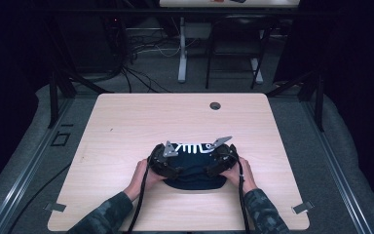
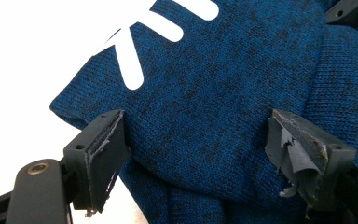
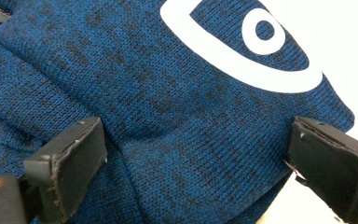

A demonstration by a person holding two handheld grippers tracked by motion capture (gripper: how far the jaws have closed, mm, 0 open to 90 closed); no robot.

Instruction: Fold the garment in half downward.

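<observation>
- Nearest the camera in the high view, two forearms in camouflage-patterned sleeves (image 1: 108, 214) come up from the bottom edge, each with a black cable trailing back along it.
- The left hand (image 1: 141, 178) and the right hand (image 1: 241, 174) each hold a black gripper, close together over the near middle of the light wooden table (image 1: 126, 122).
- Between and under the two grippers lies a dark blue knitted garment (image 1: 195, 180) with white printed markings, bunched into a rounded heap on the tabletop, nearer the person's edge than the far edge.
- The left gripper (image 2: 196, 154) has its jaws spread wide apart, one on each side of a rounded fold of the blue knit; its pads (image 2: 103, 158) look worn, with torn lining hanging from the right-hand one. I cannot tell whether the pads touch the cloth.
- The right gripper (image 3: 196, 163) likewise stands with its jaws wide apart, the knit spanning the gap between them, a white oval outline with a small ring printed on the cloth just beyond.
- In the high view a grey three-cornered plate tops each gripper, and the white print shows on the cloth between them.
- Farther on, the tabletop is bare up to a small round cable hole (image 1: 215, 106) near its far edge.
- Beyond the table, on the grey floor, stand the white leg of a desk (image 1: 182, 51) and a dark chair frame (image 1: 233, 53), with loose cables (image 1: 136, 53) lying to the left.
</observation>
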